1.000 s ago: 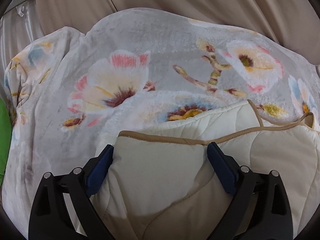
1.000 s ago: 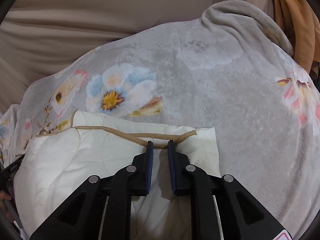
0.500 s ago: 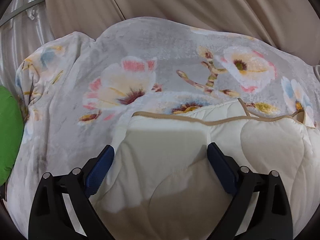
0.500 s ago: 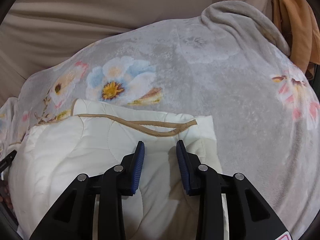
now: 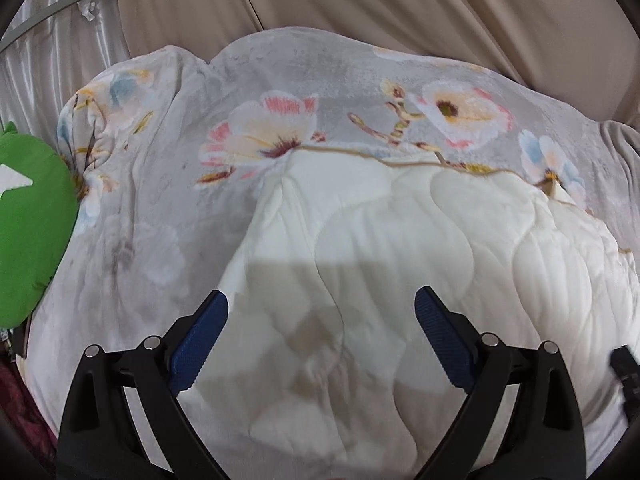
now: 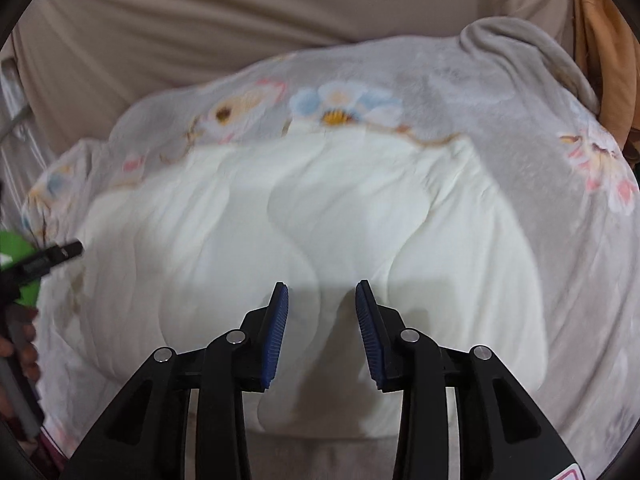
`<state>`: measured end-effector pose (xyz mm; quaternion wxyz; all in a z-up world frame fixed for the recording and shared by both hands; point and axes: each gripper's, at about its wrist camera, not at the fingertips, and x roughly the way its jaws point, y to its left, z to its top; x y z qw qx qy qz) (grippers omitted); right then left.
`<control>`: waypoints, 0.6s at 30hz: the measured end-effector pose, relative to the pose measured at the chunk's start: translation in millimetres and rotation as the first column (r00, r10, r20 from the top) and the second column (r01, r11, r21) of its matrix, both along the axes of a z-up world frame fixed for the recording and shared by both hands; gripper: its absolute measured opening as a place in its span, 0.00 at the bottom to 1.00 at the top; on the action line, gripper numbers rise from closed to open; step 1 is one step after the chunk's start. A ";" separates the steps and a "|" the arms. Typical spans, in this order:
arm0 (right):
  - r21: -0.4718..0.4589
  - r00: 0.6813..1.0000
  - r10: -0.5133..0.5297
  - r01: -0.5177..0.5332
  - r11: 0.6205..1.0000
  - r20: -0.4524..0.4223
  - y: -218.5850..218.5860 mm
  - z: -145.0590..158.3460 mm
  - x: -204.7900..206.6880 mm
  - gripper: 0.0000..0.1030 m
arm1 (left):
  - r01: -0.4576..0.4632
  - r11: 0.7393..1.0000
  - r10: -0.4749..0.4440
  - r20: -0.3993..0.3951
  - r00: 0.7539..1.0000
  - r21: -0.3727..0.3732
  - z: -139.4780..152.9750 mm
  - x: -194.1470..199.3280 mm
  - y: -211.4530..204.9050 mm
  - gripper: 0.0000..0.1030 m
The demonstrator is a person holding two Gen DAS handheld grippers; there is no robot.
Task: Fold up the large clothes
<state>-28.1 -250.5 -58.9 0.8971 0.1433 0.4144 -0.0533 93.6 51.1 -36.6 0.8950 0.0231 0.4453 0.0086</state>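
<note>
A cream quilted garment with tan trim along its far edge lies folded on a grey floral blanket. It also shows in the right wrist view. My left gripper is open and empty, above the garment's near left part. My right gripper is open and empty, above the garment's near middle. The tip of my left gripper shows at the left edge of the right wrist view.
A green cushion lies at the blanket's left edge. Beige fabric rises behind the blanket. An orange cloth hangs at the far right. The blanket's folded grey corner bulges at the back right.
My right gripper opened and let go of the garment's trimmed edge. Both grippers drew back toward me, so more of the garment now shows.
</note>
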 end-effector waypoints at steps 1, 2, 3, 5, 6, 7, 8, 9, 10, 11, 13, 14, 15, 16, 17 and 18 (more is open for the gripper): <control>-0.007 1.000 0.003 -0.003 1.000 0.003 4.6 0.3 -1.2 0.38 | 0.001 1.000 -0.001 -0.005 1.000 -0.006 2.0 -4.1 -0.2 0.90; -0.005 1.000 0.008 -0.008 1.000 0.016 7.8 3.9 -2.8 0.38 | 0.004 1.000 -0.004 0.001 1.000 -0.008 5.7 -9.9 -0.8 0.90; 0.002 1.000 0.014 -0.014 1.000 0.028 9.8 7.7 -3.9 0.38 | 0.012 1.000 -0.012 0.013 1.000 -0.008 8.8 -14.3 -1.9 0.90; -0.006 0.999 0.022 -0.022 1.000 0.038 13.5 12.3 -3.3 0.38 | 0.031 1.000 -0.031 0.040 0.999 0.002 15.2 -23.2 -4.5 0.92; -0.010 0.999 0.025 -0.025 1.000 0.039 14.8 13.5 -3.3 0.38 | 0.044 0.999 -0.044 0.051 0.998 0.003 18.4 -27.3 -5.7 0.92; -0.009 0.999 0.024 -0.024 1.000 0.039 15.6 14.7 -2.7 0.38 | 0.050 0.999 -0.050 0.056 0.997 0.000 20.9 -29.7 -5.8 0.92; -0.002 0.999 0.023 -0.023 1.000 0.043 17.1 16.6 -2.6 0.38 | 0.052 0.999 -0.051 0.058 0.997 -0.007 23.0 -31.0 -4.9 0.92; 0.001 0.998 0.025 -0.025 1.000 0.050 19.5 18.2 -3.4 0.38 | 0.050 0.999 -0.049 0.059 0.997 -0.017 25.1 -33.0 -3.4 0.92; -0.001 0.998 0.030 -0.030 1.000 0.054 22.5 19.6 -3.5 0.38 | 0.044 0.999 -0.043 0.061 0.997 -0.022 26.5 -34.3 -1.6 0.92; -0.004 0.998 0.039 -0.039 0.999 0.055 26.7 19.9 -3.2 0.38 | 0.043 0.999 -0.041 0.062 0.997 -0.027 27.7 -34.9 -0.2 0.92; -0.010 0.997 0.063 -0.063 0.998 0.051 36.6 15.5 -1.4 0.42 | 0.031 0.999 -0.029 0.062 0.998 -0.033 29.0 -35.3 4.9 0.92; -0.019 0.996 0.074 -0.074 0.997 0.039 41.2 8.7 1.4 0.45 | 0.028 0.999 -0.025 0.061 0.998 -0.035 28.6 -35.6 7.4 0.92; -0.030 0.997 0.080 -0.080 0.996 0.019 44.1 0.1 4.7 0.46 | 0.022 0.999 -0.020 0.058 0.998 -0.032 28.1 -35.9 9.3 0.92; -0.052 0.996 0.085 -0.084 0.995 0.002 47.2 -8.3 7.0 0.46 | 0.016 0.999 -0.014 0.055 0.998 -0.029 27.1 -36.2 11.5 0.92; -0.086 0.996 0.092 -0.093 0.992 -0.009 51.6 -14.6 8.6 0.47 | 0.014 0.999 -0.013 0.053 0.999 -0.030 26.2 -36.3 14.0 0.92; -0.113 0.996 0.093 -0.094 0.989 -0.018 55.6 -15.4 9.6 0.47 | 0.007 1.000 -0.005 0.051 0.999 -0.026 24.7 -36.8 17.7 0.92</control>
